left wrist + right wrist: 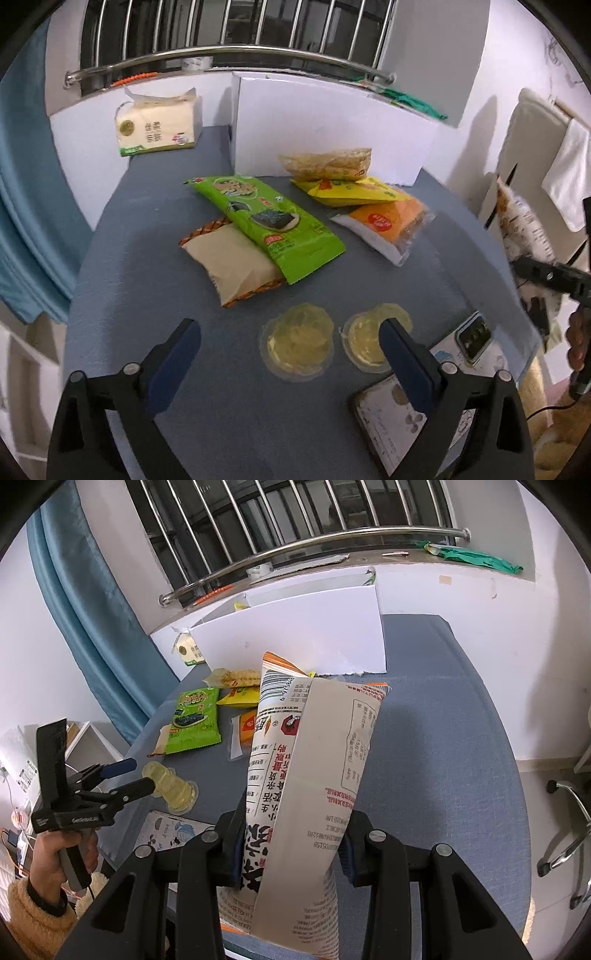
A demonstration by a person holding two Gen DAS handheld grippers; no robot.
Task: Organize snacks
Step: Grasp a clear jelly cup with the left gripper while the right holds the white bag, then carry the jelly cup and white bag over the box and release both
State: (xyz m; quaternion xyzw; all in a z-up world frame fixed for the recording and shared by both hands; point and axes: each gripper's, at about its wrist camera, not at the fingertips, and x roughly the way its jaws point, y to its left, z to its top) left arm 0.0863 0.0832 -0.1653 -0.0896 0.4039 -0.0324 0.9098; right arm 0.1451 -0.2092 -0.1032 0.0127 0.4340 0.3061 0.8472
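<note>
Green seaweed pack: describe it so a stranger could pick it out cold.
On the blue table, in front of the white box, snack packs lie in a loose cluster. The green seaweed pack is on its left side, lying diagonally across a beige packet. It is the only bright green wrapper, with a dark seaweed picture; its neighbours are yellow and orange.

Both wrist views face the white box: the left from above the desk's near edge, the right from farther right, sharing the green packet.
</note>
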